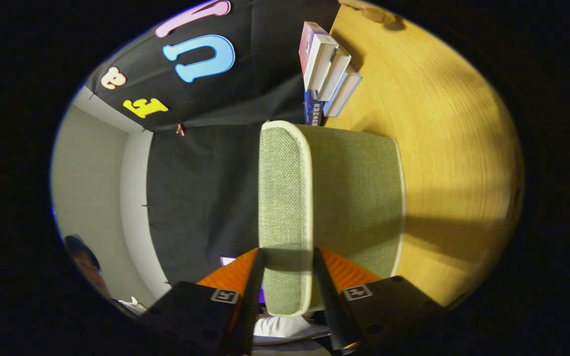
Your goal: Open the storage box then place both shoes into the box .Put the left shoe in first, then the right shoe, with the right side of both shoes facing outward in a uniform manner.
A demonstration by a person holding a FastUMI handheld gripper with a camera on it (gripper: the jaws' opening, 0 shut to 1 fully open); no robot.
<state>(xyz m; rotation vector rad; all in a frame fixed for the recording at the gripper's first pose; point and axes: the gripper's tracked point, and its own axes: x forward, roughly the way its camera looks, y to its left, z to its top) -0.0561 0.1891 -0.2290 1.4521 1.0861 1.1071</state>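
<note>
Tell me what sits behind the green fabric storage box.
Behind the storage box a stack of books leans on the wooden table. The box's inside is hidden; the tool straddles its lid edge.

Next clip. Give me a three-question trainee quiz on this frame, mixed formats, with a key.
1. True or false: the fingers stand on either side of the green fabric lid of the box.
2. What lies on the wooden table beyond the box? A) a stack of books B) a pair of shoes C) a mug
3. Fill in: the box's fabric is ____ with a pale trim.

Key:
1. True; the lid's edge sits between the fingers, though actual contact cannot be confirmed.
2. A, the books lie by the black cloth wall.
3. green
</note>
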